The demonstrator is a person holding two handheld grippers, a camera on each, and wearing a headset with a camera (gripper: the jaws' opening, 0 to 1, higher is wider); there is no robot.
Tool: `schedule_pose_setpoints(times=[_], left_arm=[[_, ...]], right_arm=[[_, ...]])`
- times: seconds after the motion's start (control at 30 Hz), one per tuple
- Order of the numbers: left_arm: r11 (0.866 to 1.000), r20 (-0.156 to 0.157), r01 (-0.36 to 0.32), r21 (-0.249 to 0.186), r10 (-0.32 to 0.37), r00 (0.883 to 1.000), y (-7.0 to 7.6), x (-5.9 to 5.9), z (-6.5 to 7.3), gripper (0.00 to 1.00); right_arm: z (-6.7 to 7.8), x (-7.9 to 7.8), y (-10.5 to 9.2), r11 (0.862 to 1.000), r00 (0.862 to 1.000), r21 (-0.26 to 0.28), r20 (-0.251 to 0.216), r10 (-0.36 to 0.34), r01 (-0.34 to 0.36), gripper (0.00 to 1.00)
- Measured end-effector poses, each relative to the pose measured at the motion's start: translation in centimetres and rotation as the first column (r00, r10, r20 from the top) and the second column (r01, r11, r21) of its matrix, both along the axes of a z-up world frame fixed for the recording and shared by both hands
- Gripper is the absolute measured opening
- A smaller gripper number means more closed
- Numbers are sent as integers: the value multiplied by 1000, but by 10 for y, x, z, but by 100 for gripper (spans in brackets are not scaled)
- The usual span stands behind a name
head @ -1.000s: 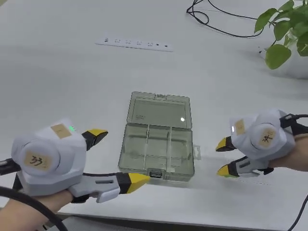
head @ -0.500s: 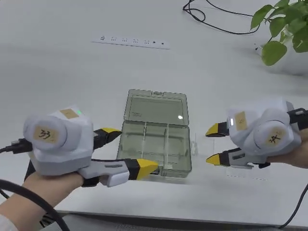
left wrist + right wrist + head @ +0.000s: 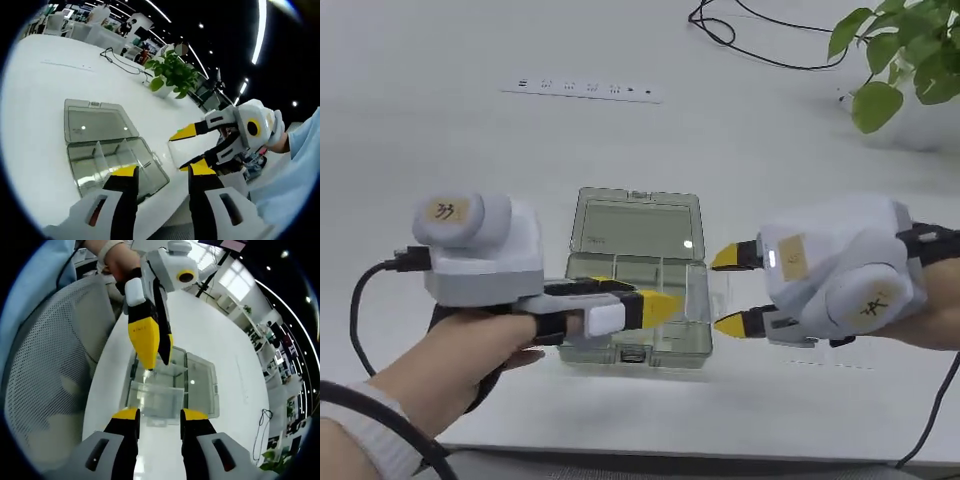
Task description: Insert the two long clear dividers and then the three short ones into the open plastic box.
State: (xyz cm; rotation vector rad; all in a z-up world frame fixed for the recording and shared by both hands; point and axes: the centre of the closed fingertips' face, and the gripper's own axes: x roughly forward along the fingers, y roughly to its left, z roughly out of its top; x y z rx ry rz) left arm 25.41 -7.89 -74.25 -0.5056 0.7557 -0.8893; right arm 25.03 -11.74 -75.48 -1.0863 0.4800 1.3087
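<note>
Moving closer than before, the left gripper (image 3: pixel 655 305) hangs over the open grey see-through plastic box (image 3: pixel 638 232), jaws apart. The right gripper (image 3: pixel 732 290), jaws apart too, sits around a flat clear plastic divider (image 3: pixel 159 401).

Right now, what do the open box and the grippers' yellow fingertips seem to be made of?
Open box: hard, clear plastic with a smoky grey-green tint, glossy; a light glints on it and the table shows through. Yellow fingertips: opaque, smooth, low sheen; plastic or rubber, the look leaves that open.
</note>
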Motion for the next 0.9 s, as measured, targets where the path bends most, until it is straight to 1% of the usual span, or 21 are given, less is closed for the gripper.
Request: schedule_pose_setpoints(times=[0.07,0.1,0.13,0.2,0.23,0.33,0.37,0.53,0.6,0.7,0.8,0.83,0.87,0.9], left_arm=[[1000,-27,8,-2,-8,1000,-4,-2,-2,32],[1000,-32,13,-2,-13,999,-6,-3,-3,31],[1000,-43,17,-3,-17,999,-8,-4,-4,29],[1000,-48,19,-2,-19,999,-10,-5,-6,25],[1000,-58,20,-1,-20,998,-11,-6,-7,23],[1000,-72,18,-15,-19,997,-12,-8,-6,11],[1000,-74,16,-22,-18,997,-13,-8,-6,9],[999,-101,22,-36,-25,995,-16,-11,-7,9],[999,-109,29,-40,-33,994,-16,-11,-8,6],[998,-132,19,-65,-27,991,-18,-11,-7,1],[996,-152,19,-88,-32,988,-19,-13,-6,0],[994,-163,23,-106,-40,986,-20,-14,-5,0],[994,-169,16,-112,-35,985,-19,-14,-5,0],[994,-165,17,-108,-35,986,-18,-14,-6,0]], right_arm=[[1,-1,3,1000,1000,0,9,11,-11,33],[1,-1,4,1000,1000,-2,16,16,-16,33],[1,-1,5,1000,1000,-5,18,23,-23,33],[1,-2,7,999,999,-7,19,31,-31,33],[1,-3,8,999,999,-7,19,34,-34,33],[1,-4,10,999,999,-4,17,38,-38,33],[2,-4,11,999,999,-1,16,41,-41,33],[2,-6,14,999,999,-2,15,53,-52,33],[2,-6,15,998,998,-2,18,60,-59,33],[3,-7,16,998,997,-4,25,67,-67,33],[2,-7,17,997,997,-9,31,75,-75,33],[2,-8,17,997,997,-10,29,76,-76,33],[2,-8,17,997,997,-9,27,76,-76,33],[2,-8,17,997,996,-8,29,80,-80,33]])
